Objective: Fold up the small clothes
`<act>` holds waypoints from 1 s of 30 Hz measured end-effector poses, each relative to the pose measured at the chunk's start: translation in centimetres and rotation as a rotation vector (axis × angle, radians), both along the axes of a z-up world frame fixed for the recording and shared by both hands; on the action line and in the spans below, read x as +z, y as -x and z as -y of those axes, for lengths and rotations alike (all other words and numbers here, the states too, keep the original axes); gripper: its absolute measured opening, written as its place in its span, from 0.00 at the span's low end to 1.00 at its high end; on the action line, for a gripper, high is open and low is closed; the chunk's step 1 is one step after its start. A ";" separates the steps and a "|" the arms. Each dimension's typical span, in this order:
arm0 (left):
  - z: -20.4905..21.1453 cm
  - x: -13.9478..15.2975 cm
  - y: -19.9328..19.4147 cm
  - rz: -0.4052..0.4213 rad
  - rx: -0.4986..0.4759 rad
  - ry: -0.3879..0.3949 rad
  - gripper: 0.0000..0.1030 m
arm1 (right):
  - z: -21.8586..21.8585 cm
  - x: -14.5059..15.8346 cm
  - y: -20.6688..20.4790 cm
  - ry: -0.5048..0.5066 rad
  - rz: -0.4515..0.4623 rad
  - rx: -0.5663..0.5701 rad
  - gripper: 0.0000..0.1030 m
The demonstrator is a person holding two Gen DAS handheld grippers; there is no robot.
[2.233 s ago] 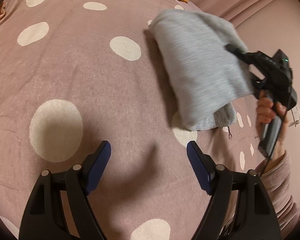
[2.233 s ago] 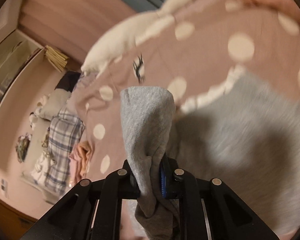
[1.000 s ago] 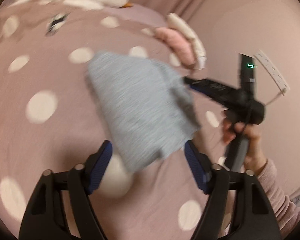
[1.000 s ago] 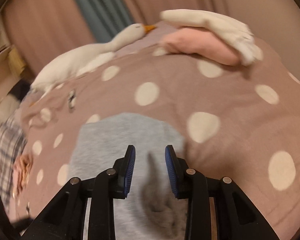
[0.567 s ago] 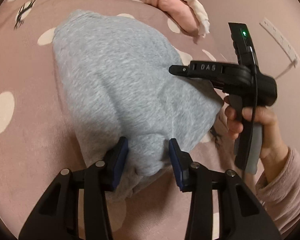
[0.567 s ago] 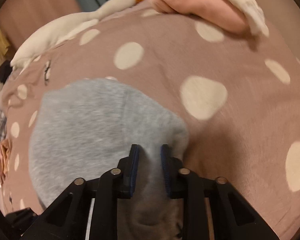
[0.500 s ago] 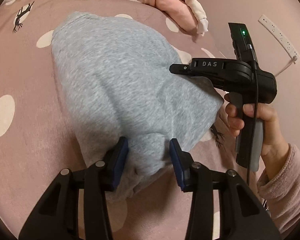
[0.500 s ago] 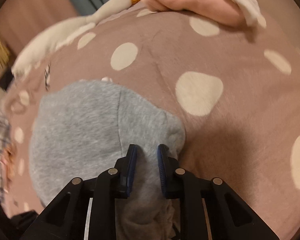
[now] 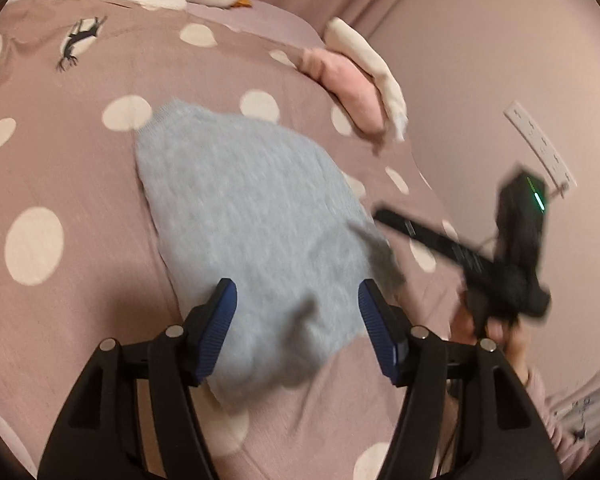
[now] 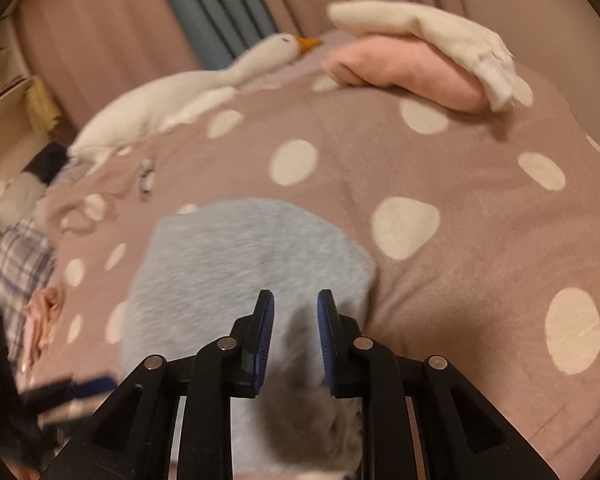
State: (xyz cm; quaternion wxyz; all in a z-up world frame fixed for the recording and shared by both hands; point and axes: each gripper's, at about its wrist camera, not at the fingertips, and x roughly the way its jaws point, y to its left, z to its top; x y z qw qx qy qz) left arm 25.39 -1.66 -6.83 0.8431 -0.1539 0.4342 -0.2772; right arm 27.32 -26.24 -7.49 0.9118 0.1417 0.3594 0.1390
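Note:
A grey folded garment (image 9: 252, 208) lies flat on the pink dotted bedspread (image 9: 60, 168). My left gripper (image 9: 296, 304) hovers over its near edge. Its jaws are opening, and the blue pads (image 9: 220, 320) stand wide apart without pressing the cloth. My right gripper (image 10: 294, 308) is over the garment's (image 10: 240, 264) near right corner. Its jaws are opening too, with a narrow gap and a low bump of cloth under it. In the left wrist view the right gripper (image 9: 384, 216) is blurred, in a person's hand at the garment's right edge.
A white goose plush (image 10: 180, 92) lies along the far edge of the bed. Folded pink and white clothes (image 10: 412, 68) sit at the far right corner. Plaid cloth (image 10: 20, 264) lies off the bed's left side. A power strip (image 9: 540, 148) hangs on the wall at the right.
Half a second ago both grippers pinched the garment's near edge. Both have now let go, their jaws wider, and drawn back a little. The garment rests flat.

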 end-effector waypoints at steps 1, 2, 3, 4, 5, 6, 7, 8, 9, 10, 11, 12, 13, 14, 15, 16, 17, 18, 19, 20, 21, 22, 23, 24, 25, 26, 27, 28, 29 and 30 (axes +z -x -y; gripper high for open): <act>-0.1 0.2 -0.7 0.003 0.015 -0.003 0.61 | -0.4 0.0 0.5 0.004 0.006 0.024 0.20; -0.1 0.3 -1.3 0.009 0.024 -0.006 0.61 | -0.9 -0.1 0.7 0.014 0.006 0.045 0.20; -0.1 0.5 -2.2 0.019 0.038 -0.009 0.60 | -1.5 -0.4 1.1 0.034 0.005 0.066 0.20; -0.3 0.6 -2.8 0.024 0.047 -0.009 0.60 | -2.2 -0.7 1.2 0.061 0.003 0.080 0.20; -0.1 0.8 -3.6 0.028 0.057 -0.008 0.60 | -2.7 -1.1 1.3 0.088 0.000 0.090 0.20; -0.1 0.8 -4.4 0.030 0.062 -0.007 0.60 | -3.3 -1.7 1.5 0.123 -0.007 0.100 0.20; 0.1 0.8 -5.2 0.026 0.063 -0.014 0.60 | -3.4 -2.2 1.5 0.141 -0.017 0.103 0.20; 0.4 0.5 -6.0 0.016 0.065 -0.027 0.60 | -3.5 -2.8 1.4 0.154 -0.031 0.103 0.20; 0.5 0.0 -6.7 -0.003 0.067 -0.055 0.59 | -3.5 -3.4 1.3 0.158 -0.047 0.100 0.20; 0.8 -0.6 -7.3 -0.018 0.070 -0.079 0.57 | -3.3 -3.8 1.2 0.149 -0.059 0.098 0.20; 1.2 -1.5 -7.9 -0.045 0.068 -0.113 0.57 | -3.1 -4.0 1.1 0.140 -0.064 0.096 0.20; 1.3 -2.4 -8.1 -0.066 0.060 -0.137 0.54 | -3.0 -4.2 1.0 0.132 -0.063 0.094 0.20; 1.6 -3.1 -8.1 -0.071 0.049 -0.160 0.54 | -2.9 -4.2 0.9 0.128 -0.063 0.093 0.20; 1.9 -3.6 -8.1 -0.064 0.036 -0.183 0.54 | -3.0 -4.2 1.0 0.127 -0.063 0.094 0.20; 2.3 -3.8 -8.2 -0.049 0.025 -0.203 0.54 | -3.0 -4.2 1.0 0.132 -0.064 0.096 0.20; 2.5 -3.8 -8.0 -0.040 0.021 -0.216 0.54 | -3.1 -4.3 1.0 0.137 -0.064 0.097 0.20; 2.7 -3.8 -8.0 -0.033 0.019 -0.230 0.54 | -3.2 -4.4 0.9 0.143 -0.063 0.096 0.20; 2.8 -3.8 -7.9 -0.030 0.014 -0.242 0.54 | -3.3 -4.5 1.2 0.147 -0.059 0.095 0.20; 2.8 -3.8 -8.0 -0.029 0.010 -0.247 0.54 | -3.3 -4.5 1.2 0.149 -0.055 0.094 0.20; 2.8 -3.8 -7.9 -0.029 0.007 -0.248 0.54 | -3.3 -4.5 1.2 0.146 -0.053 0.092 0.20; 2.7 -3.7 -8.0 -0.028 0.009 -0.246 0.54 | -3.3 -4.5 1.3 0.141 -0.054 0.089 0.20; 2.6 -3.6 -7.8 -0.025 0.013 -0.245 0.56 | -3.3 -4.5 1.4 0.135 -0.055 0.085 0.20; 2.6 -3.6 -7.8 -0.020 0.018 -0.246 0.56 | -3.2 -4.5 1.4 0.121 -0.060 0.081 0.20; 2.5 -3.3 -7.4 -0.013 0.027 -0.251 0.56 | -3.0 -4.5 1.4 0.107 -0.064 0.078 0.20; 2.5 -3.1 -7.1 -0.007 0.033 -0.252 0.57 | -2.9 -4.5 1.4 0.092 -0.068 0.076 0.20; 2.4 -2.9 -6.7 0.001 0.036 -0.249 0.57 | -2.7 -4.4 1.4 0.071 -0.074 0.073 0.20; 2.3 -2.4 -6.0 0.017 0.034 -0.235 0.58 | -2.3 -4.3 1.4 0.047 -0.080 0.069 0.20; 2.1 -1.9 -5.3 0.033 0.030 -0.219 0.59 | -2.2 -4.1 1.6 0.033 -0.081 0.067 0.20; 1.9 -1.5 -4.5 0.047 0.021 -0.205 0.59 | -2.1 -3.6 1.9 0.026 -0.071 0.064 0.20; 1.9 -1.2 -3.7 0.061 0.012 -0.197 0.59 | -2.0 -3.2 2.2 0.024 -0.055 0.062 0.20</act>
